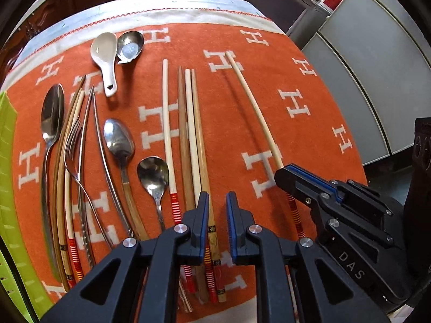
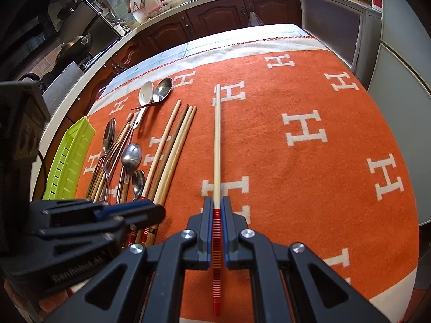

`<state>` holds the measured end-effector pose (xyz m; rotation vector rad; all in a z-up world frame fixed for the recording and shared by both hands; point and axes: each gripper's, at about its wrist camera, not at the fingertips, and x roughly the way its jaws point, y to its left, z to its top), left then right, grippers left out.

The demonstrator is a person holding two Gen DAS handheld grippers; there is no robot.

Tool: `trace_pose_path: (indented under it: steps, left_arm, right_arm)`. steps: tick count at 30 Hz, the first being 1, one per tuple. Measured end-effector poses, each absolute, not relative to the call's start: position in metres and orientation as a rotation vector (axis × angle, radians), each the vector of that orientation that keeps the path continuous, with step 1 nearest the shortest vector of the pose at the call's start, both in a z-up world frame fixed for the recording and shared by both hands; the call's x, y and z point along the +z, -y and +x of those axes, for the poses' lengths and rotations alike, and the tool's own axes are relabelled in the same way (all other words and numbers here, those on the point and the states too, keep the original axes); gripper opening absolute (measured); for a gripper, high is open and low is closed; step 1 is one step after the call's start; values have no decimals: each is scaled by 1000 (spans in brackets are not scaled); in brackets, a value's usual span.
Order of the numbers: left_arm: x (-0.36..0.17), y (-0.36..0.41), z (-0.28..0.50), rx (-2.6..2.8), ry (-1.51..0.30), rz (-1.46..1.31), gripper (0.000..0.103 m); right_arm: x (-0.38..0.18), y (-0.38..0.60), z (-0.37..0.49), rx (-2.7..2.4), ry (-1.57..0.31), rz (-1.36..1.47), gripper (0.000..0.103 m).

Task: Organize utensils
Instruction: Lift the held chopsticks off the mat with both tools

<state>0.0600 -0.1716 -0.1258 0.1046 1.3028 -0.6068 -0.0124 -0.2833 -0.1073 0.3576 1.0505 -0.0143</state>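
A: What do the tools look like?

B: The left gripper (image 1: 217,199) is matte black plastic with two angular fingers (image 1: 200,223), each lined inside with a ribbed blue pad. Round silver screws sit at the finger pivots, and triangular cut-outs open the arms behind them.

A: And the other one?

B: The right gripper (image 2: 216,206) is built the same: black body, blue pads, silver screw heads. From the left wrist view its side shows small bolts and the pale letters "DAS". The left one's side carries faint raised lettering that I cannot read fully.
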Motion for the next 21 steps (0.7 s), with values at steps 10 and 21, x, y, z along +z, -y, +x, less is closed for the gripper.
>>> trace_pose_path:
  steps: [10,21]
  left_arm:
    - [-126,173,64,-616,-1294,92,11]
    - [-133,184,68,-567,-1245,151,12]
  right_arm:
    - [-109,284,-13,-14,-1056,364,6]
    - [-107,284,-15,-20,-1051,362,6]
